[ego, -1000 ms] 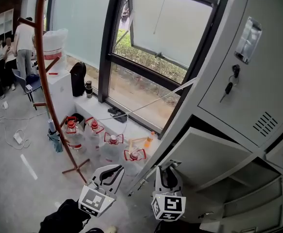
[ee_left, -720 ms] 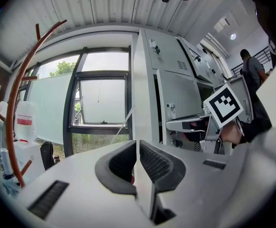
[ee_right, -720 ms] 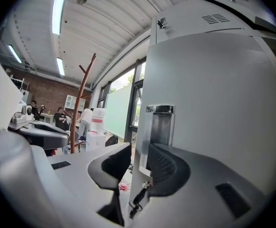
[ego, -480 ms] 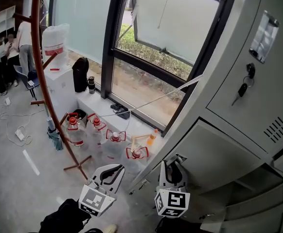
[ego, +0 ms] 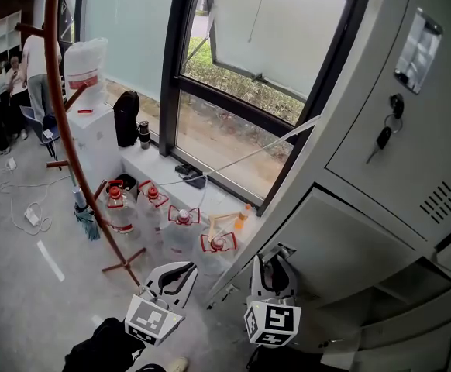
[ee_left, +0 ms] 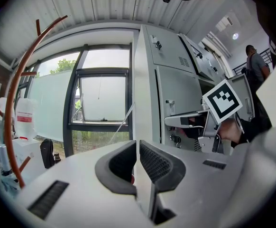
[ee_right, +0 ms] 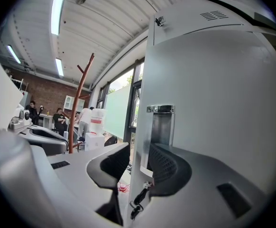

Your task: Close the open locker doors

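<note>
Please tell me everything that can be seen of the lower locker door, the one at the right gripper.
The lower door is a flat panel that looks like light grey painted metal. It stands open, swung out from the locker front. Near its free edge are a chrome-framed label holder and, below it, a key hanging at the lock. That edge stands between the jaws of the right gripper, which have just been opening. A narrow gap shows on one side.

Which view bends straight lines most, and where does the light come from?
Left and right gripper views bow the lockers strongly, with dark vignetted corners; the head view curves them less; there, soft daylight comes through the window.
</note>
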`<state>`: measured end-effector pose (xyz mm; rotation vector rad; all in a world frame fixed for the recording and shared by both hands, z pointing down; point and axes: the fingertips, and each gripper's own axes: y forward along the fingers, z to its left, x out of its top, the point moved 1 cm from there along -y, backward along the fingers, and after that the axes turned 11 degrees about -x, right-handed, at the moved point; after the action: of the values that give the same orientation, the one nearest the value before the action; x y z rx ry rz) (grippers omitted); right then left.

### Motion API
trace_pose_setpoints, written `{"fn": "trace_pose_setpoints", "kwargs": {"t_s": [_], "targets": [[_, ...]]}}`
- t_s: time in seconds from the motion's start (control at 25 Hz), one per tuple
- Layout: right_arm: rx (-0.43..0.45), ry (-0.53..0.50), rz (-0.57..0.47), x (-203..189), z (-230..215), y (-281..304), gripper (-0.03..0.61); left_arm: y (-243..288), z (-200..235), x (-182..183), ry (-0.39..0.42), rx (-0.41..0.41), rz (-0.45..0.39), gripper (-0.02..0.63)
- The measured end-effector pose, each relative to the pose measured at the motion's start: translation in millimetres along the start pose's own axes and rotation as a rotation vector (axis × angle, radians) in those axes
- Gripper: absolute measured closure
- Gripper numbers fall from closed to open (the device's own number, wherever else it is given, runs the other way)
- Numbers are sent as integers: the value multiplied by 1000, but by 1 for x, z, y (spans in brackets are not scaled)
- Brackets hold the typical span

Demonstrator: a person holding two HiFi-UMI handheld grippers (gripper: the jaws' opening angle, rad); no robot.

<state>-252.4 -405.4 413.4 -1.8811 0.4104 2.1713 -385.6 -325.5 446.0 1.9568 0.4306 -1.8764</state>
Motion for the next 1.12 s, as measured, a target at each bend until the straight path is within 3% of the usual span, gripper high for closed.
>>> {"fn": "trace_pose_setpoints", "kwargs": {"t_s": [0.2,0.64,0.88,1.12], "targets": [[38,37,-16,6,5,-6,342,-5,-2,1,-5,5,21,575],[32,23,-29,11,0,-30,339,-10,-19,14,18,-11,-26,575],[5,28,-33,11,-15,-69,348,-6,-46,26,36,-68,-39,575],[-88,33,-47,10,-45,-123,376,-2,-88,40,65,-157,-52,575]]}}
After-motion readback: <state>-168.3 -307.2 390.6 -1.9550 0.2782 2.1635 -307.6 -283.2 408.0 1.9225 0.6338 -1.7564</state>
